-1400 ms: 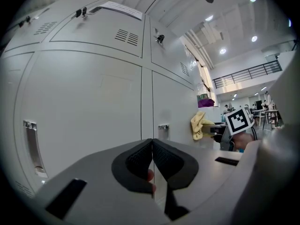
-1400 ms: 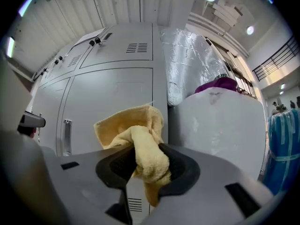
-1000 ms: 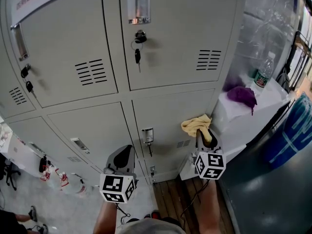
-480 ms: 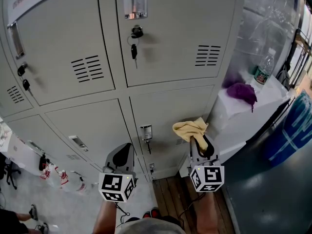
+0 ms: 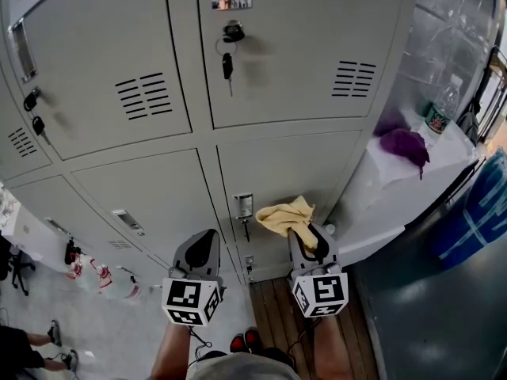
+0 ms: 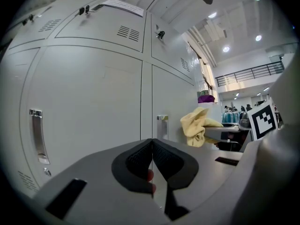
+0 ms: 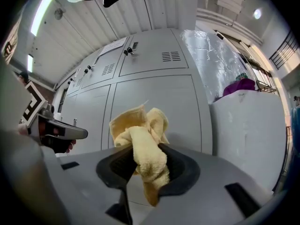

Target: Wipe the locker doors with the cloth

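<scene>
Right gripper [image 7: 146, 159]: jaws clenched on the cloth [image 7: 143, 144]. A strip of it runs down through the gap; the bunched bulk stands out past the tips.

Cloth long axis follows the jaws, pointing at the lower right door [image 5: 289, 169]. In the head view the cloth [image 5: 285, 214] sits just right of the handle [image 5: 244, 206]. Contact with the door cannot be told.

Left gripper [image 6: 152, 154]: jaws pressed together, nothing between them. It is aimed at the seam between two lower doors.

Both grippers are held low and side by side, close to the body, forearms at the bottom edge of the head view, jaws toward the lockers [image 5: 142, 196].
</scene>
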Demonstrator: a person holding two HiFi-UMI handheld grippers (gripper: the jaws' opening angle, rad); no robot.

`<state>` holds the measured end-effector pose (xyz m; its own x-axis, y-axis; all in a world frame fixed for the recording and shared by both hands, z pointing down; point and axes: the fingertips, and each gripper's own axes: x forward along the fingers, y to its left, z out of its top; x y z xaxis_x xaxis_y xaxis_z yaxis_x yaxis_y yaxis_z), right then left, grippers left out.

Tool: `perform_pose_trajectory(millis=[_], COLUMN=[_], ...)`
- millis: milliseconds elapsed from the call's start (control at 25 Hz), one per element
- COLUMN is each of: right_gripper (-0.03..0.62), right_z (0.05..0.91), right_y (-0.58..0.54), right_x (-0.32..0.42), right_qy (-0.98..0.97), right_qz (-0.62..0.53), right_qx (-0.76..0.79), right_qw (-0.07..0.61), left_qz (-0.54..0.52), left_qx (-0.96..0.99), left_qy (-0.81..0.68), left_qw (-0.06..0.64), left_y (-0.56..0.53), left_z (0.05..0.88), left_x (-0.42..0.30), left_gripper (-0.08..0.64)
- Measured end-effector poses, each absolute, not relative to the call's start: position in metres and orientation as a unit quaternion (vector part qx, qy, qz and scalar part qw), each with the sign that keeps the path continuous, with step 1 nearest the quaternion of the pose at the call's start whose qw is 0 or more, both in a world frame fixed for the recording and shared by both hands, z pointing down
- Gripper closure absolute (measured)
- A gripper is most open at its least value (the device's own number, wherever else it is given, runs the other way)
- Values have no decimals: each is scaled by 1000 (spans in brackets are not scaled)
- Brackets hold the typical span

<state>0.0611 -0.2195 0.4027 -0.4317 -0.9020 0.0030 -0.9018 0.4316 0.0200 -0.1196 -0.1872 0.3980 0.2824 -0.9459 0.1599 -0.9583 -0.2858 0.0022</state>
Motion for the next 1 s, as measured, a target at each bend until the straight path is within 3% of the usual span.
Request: perform_pose_trajectory(millis=[1000], right_gripper=[460], right_z=[478], right_y=[-238], right_x=[-13], right_qy=[-879], right_qz=[46], right_qx=[471], right_qw=[47], left_qz=[103], left_qx=[769], left_qy=[-625], left_qw=[86], left_y=[-179], left_z=[445], left_x=[-155], left_gripper=[537])
